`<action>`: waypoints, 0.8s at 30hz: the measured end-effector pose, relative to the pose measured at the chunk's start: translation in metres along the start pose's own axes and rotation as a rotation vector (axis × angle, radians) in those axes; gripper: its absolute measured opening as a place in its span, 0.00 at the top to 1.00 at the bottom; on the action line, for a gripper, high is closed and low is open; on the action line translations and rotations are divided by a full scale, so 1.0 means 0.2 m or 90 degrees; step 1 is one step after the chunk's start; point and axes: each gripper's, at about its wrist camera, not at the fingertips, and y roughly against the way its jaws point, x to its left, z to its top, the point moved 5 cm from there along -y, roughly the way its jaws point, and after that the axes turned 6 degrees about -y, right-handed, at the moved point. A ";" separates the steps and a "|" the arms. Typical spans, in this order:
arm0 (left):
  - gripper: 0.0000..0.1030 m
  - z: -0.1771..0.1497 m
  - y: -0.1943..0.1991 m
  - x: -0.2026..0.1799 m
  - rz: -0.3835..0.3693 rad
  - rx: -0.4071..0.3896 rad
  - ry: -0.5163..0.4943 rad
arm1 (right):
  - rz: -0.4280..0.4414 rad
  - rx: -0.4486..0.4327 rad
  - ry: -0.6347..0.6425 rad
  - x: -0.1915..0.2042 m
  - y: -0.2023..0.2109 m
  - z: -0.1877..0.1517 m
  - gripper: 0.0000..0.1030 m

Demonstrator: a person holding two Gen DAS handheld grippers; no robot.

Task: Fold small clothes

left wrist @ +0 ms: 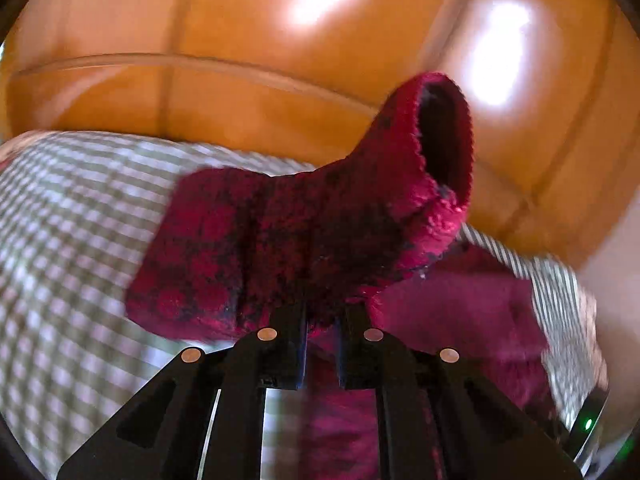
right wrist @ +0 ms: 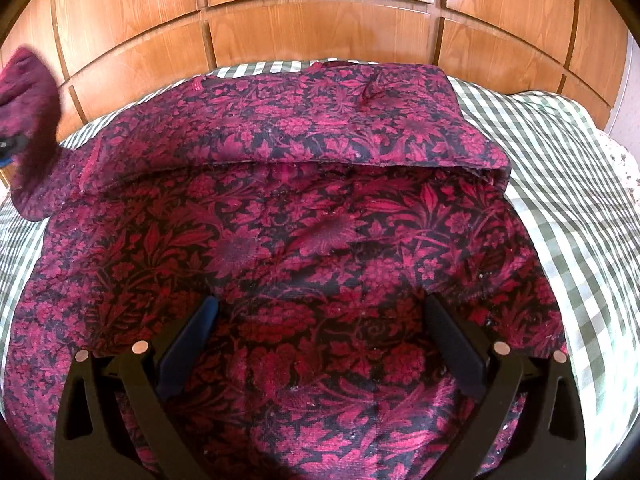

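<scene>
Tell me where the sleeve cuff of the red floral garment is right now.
The sleeve cuff is lifted off the checked bedspread, pinched in the left hand-held gripper. In the right wrist view it shows at the far left edge, before the wooden headboard.

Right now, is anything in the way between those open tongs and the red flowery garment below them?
Nothing visible. The right tongs hang open directly over the red-and-black floral garment spread on the green checked bedcover, with only air between. The left tongs already pinch its raised sleeve.
</scene>
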 end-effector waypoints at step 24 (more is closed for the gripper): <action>0.53 -0.29 -0.02 -0.26 0.091 0.021 -0.116 | 0.380 0.093 -0.168 0.47 -0.07 0.55 0.04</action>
